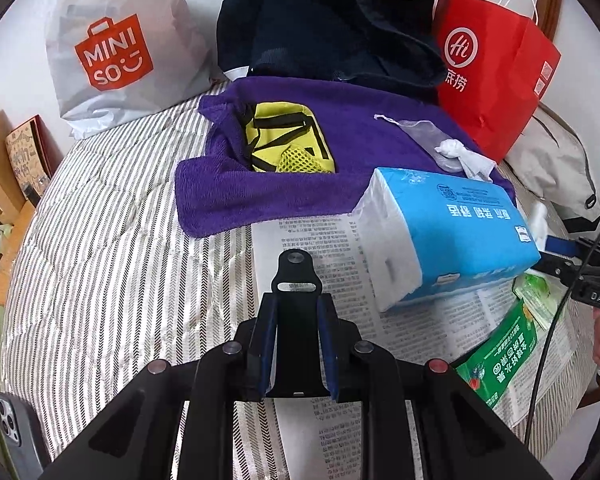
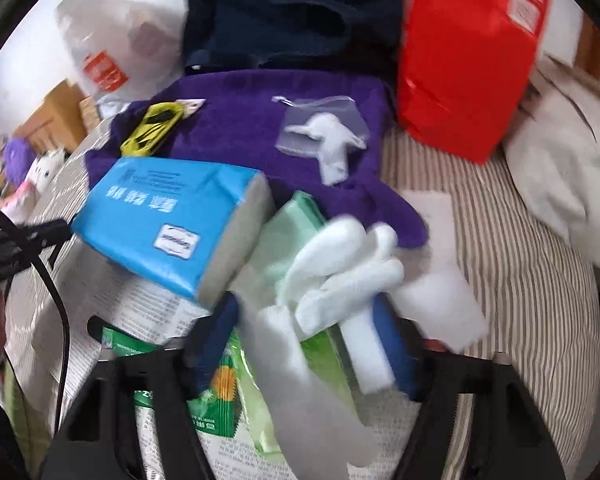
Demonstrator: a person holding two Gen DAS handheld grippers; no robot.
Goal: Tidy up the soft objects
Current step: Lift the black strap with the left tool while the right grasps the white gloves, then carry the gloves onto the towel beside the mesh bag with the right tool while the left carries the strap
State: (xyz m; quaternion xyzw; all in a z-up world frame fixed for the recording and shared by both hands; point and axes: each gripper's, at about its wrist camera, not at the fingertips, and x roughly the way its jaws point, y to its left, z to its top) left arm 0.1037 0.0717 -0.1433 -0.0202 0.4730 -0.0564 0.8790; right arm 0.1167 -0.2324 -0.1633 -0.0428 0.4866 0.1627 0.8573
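A blue tissue pack (image 1: pixel 452 232) lies tilted on newspaper (image 1: pixel 324 248); it also shows in the right wrist view (image 2: pixel 172 216). Behind it a purple towel (image 1: pixel 300 160) carries a yellow mesh pouch (image 1: pixel 288 140) and a clear bag with white tissue (image 1: pixel 456 152). My left gripper (image 1: pixel 296 344) is shut on a black clip-like piece (image 1: pixel 296 280) above the newspaper. My right gripper (image 2: pixel 312 344) is blurred and closed on a white soft bundle (image 2: pixel 340 272), over a green packet (image 2: pixel 292 240). The right gripper also shows at the left view's right edge (image 1: pixel 572 256).
A white Miniso bag (image 1: pixel 112 48), dark clothing (image 1: pixel 332 20) and a red paper bag (image 1: pixel 496 72) stand at the back of the striped bed (image 1: pixel 100 260). A beige bag (image 1: pixel 556 164) lies right. Green packets (image 1: pixel 500 360) lie on the newspaper. A phone (image 1: pixel 16 432) is at lower left.
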